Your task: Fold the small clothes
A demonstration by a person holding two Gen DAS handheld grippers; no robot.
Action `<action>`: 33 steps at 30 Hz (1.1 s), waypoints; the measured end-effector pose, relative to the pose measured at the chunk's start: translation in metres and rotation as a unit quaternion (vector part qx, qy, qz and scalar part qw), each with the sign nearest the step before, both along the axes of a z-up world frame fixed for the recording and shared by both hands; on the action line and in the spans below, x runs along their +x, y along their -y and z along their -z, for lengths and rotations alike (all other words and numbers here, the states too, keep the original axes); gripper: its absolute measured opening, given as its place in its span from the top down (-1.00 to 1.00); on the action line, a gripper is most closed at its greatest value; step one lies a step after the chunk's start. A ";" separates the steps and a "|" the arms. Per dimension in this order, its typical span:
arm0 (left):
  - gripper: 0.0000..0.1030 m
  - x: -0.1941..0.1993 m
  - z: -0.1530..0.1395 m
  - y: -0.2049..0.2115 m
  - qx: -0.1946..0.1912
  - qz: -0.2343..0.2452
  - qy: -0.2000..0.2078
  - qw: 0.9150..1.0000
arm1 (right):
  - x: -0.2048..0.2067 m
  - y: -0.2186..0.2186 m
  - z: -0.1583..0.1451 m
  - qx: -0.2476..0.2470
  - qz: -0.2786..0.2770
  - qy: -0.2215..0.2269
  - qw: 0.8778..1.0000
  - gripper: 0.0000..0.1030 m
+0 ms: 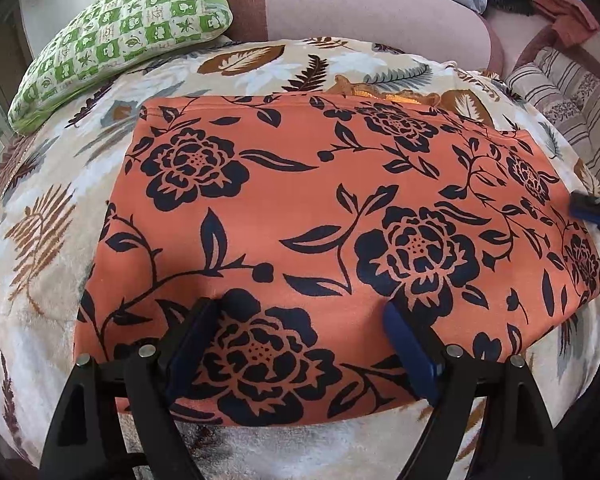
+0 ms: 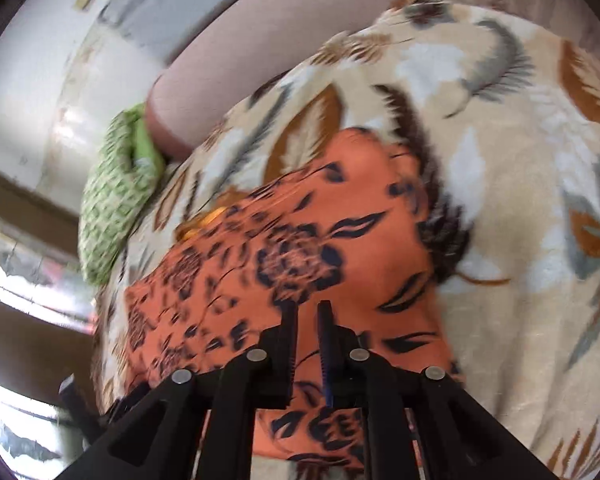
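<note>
Partly blurred orange garment [image 2: 300,248], edges cropped

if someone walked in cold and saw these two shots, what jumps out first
The orange garment with bold black flowers dominates, lying flat in the middle of the leaf-print blanket. Next comes the left claw, jaws wide apart over the garment's near edge, nothing gripped. After that, the green-and-white checked pillow at the blanket's far left corner, and the right claw, jaws parted only narrowly above the same cloth.
</note>
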State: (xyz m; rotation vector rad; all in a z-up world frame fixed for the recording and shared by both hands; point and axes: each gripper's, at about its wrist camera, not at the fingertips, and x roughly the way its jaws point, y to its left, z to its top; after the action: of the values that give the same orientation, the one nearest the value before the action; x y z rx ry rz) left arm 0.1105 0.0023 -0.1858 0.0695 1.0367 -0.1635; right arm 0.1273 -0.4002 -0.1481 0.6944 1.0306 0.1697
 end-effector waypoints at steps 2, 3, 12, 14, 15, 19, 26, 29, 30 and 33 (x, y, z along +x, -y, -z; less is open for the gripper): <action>-0.66 0.001 0.000 -0.001 -0.001 -0.001 -0.005 1.000 | 0.004 0.010 0.022 0.004 0.021 -0.043 0.999 0.51; -0.66 0.001 -0.001 -0.002 0.000 0.000 -0.007 1.000 | -0.001 0.016 0.023 0.033 0.043 -0.039 0.998 0.51; -0.72 0.002 0.001 0.001 0.006 -0.004 -0.008 1.000 | -0.033 -0.005 0.006 -0.017 0.035 -0.004 0.999 -0.81; -0.72 0.000 -0.002 -0.001 0.002 0.000 -0.013 1.000 | -0.040 0.008 0.014 0.014 0.070 -0.013 0.997 -0.65; -0.72 -0.001 -0.005 -0.003 -0.001 -0.003 -0.009 1.000 | -0.048 0.012 0.004 0.029 0.089 -0.002 0.996 -0.66; -0.72 -0.010 -0.024 -0.015 -0.033 -0.032 0.018 0.999 | -0.089 0.019 -0.032 0.044 0.118 0.063 0.990 -0.67; -0.72 -0.015 -0.018 -0.016 -0.026 -0.041 0.013 0.999 | -0.143 0.005 0.031 0.190 0.155 -0.007 0.969 -0.67; -0.72 -0.015 -0.005 -0.008 0.001 -0.032 -0.009 0.999 | -0.142 0.011 0.053 0.238 0.186 -0.006 0.953 -0.67; -0.72 -0.016 -0.006 -0.007 0.004 -0.031 -0.004 1.000 | -0.138 0.012 0.054 0.243 0.196 0.002 0.950 -0.67; -0.72 -0.019 -0.014 -0.001 -0.010 -0.028 0.006 1.000 | -0.131 0.025 0.058 0.255 0.210 0.003 0.944 -0.67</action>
State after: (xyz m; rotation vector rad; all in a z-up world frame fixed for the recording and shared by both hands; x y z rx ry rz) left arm 0.0916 0.0029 -0.1716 0.0224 1.0245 -0.1227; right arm -0.0041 -0.4248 -0.2058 1.3685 0.8112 0.0643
